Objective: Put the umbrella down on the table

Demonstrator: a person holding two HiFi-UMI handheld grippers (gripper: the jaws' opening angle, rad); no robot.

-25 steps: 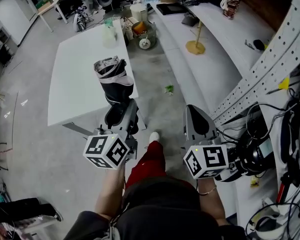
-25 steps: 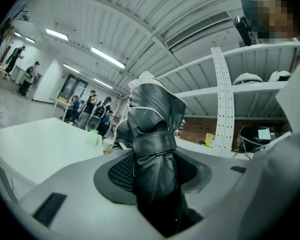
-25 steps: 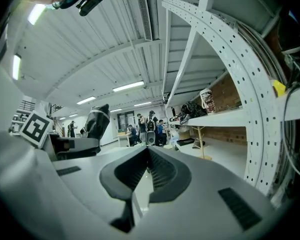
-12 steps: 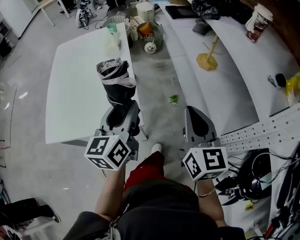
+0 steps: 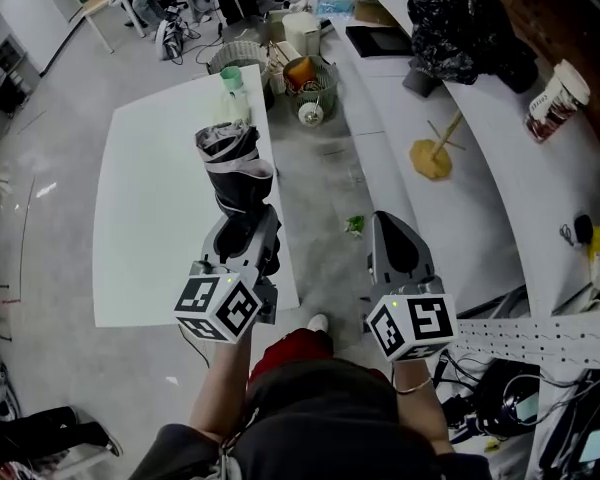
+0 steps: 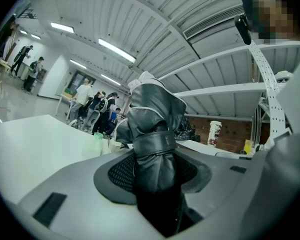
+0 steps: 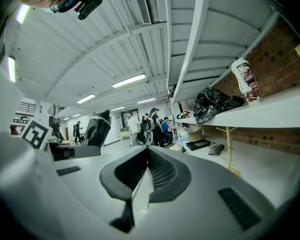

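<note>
Your folded umbrella [image 5: 235, 173] is clamped in your left gripper [image 5: 242, 230] and held level above the table's [image 5: 150, 238] right edge, ready for lowering. Your right gripper [image 5: 398, 256] hangs off the table, jaws together and empty.

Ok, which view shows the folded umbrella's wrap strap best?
The left gripper view: the umbrella fills the centre, its strap banding it above where the left gripper clamps it. The head view shows the whole umbrella from above, strap unclear; the right gripper view shows only a small dark shape at left.
</note>
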